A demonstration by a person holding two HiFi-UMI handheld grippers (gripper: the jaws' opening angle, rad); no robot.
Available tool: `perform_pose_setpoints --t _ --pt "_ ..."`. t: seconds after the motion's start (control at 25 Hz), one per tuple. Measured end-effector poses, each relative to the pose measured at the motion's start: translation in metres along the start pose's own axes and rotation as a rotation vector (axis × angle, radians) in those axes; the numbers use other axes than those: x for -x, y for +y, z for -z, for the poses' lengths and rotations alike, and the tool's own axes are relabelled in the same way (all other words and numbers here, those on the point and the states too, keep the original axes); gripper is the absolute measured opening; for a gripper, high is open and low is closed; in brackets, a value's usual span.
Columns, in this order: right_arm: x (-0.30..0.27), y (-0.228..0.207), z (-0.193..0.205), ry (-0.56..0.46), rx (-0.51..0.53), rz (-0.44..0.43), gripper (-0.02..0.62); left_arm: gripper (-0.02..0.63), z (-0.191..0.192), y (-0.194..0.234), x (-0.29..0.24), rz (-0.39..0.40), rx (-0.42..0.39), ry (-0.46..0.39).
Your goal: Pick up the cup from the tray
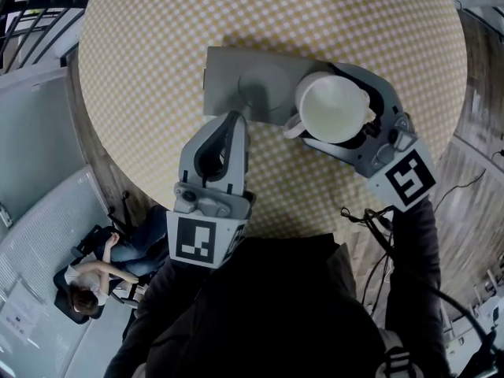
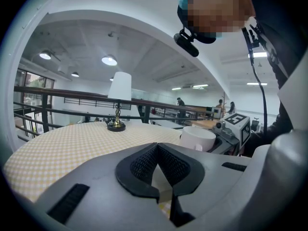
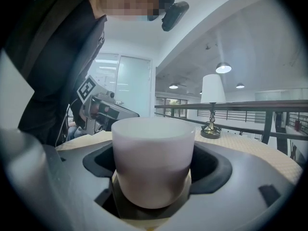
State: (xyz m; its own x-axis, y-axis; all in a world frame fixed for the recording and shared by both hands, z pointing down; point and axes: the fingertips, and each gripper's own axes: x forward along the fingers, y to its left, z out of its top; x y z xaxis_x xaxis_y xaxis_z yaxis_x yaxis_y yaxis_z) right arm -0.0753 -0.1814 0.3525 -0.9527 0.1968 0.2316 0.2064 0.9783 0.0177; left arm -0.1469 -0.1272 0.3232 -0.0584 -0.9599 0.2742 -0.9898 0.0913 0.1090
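Observation:
A white cup with a handle stands at the right end of a grey tray on the round checked table. My right gripper reaches in from the right, one jaw on each side of the cup. In the right gripper view the cup fills the space between the black pads, which lie against its sides. My left gripper has its tips together on the tray's near edge. The left gripper view shows its pads meeting at the tip, with the cup beyond to the right.
A small table lamp with a white shade stands on the far side of the table, also seen from the right gripper. A railing runs behind the table. On a lower floor a person sits in a chair.

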Motion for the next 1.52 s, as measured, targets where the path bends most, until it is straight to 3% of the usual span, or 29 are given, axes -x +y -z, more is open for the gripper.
perform_pose_setpoints --t 0.16,0.44,0.72,0.88,1.08,1.36,1.52 --pt "-0.002 0.002 -0.012 -0.035 0.004 0.01 0.454 0.006 0.002 0.003 0.01 -0.014 0.022 0.021" --pt "0.012 -0.008 -0.04 -0.05 -0.003 0.06 0.454 0.006 -0.019 -0.014 0.019 -0.001 0.02 -0.039" --pt "0.011 0.012 -0.071 -0.076 0.095 0.068 0.454 0.006 -0.02 -0.019 0.068 -0.011 0.072 -0.068" --pt "0.017 0.016 -0.082 -0.081 0.144 0.078 0.454 0.006 -0.02 -0.028 0.088 -0.003 0.054 -0.087" --pt "0.035 0.016 -0.077 -0.087 0.092 0.111 0.453 0.006 -0.019 -0.05 0.103 0.012 0.044 -0.107" --pt "0.076 0.033 -0.094 -0.078 0.109 0.179 0.454 0.006 -0.022 -0.06 0.152 -0.02 0.024 -0.148" --pt "0.093 0.072 -0.105 -0.039 0.127 0.214 0.453 0.006 -0.028 -0.071 0.186 0.013 0.045 -0.194"
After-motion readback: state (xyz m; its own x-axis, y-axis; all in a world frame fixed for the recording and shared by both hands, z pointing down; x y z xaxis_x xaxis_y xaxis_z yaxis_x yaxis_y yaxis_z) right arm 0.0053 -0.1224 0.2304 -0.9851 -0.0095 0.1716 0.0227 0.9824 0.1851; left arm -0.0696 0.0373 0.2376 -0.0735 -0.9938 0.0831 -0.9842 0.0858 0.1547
